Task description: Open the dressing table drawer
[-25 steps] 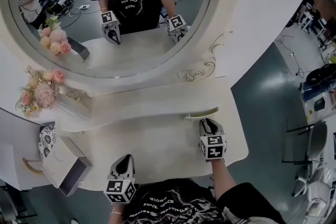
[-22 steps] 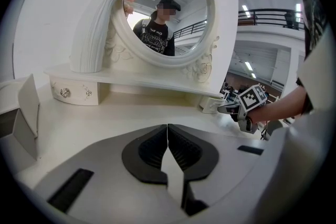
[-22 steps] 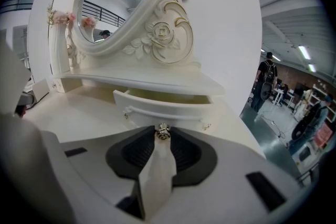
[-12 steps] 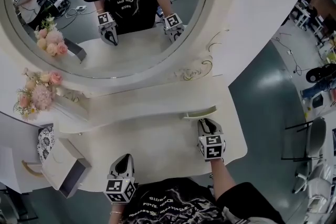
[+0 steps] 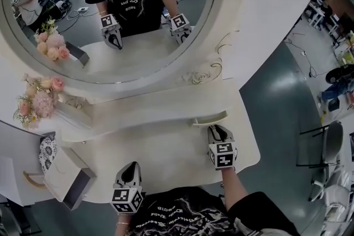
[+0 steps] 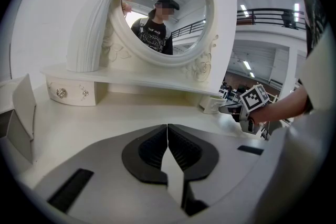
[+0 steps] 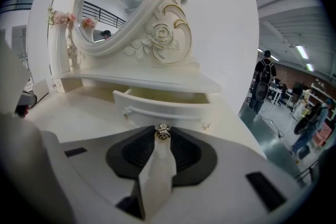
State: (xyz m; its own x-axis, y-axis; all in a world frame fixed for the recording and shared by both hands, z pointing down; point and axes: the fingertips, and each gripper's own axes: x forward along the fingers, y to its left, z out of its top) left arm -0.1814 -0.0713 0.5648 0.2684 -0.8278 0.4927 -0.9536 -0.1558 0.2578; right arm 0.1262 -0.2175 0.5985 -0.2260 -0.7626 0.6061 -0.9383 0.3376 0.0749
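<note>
Nothing is really moving since the earlier frame: only the head view is drifting a little, while both hand-held grippers are staying put and the drawer (image 5: 210, 118) is sitting out the same amount. The right hand-held gripper (image 5: 217, 130) is pinching the drawer's small metal knob (image 7: 163, 132), with its jaws only narrowly apart around it. The drawer is sitting under the mirror (image 5: 138, 36) shelf at the right end of the table (image 5: 166, 146), partly pulled out and showing its inside. Its long axis is running side to side along the shelf, and its front is facing the person. The left hand-held gripper (image 5: 130, 167) is hovering over the table's near edge with jaws together and nothing between them.
</note>
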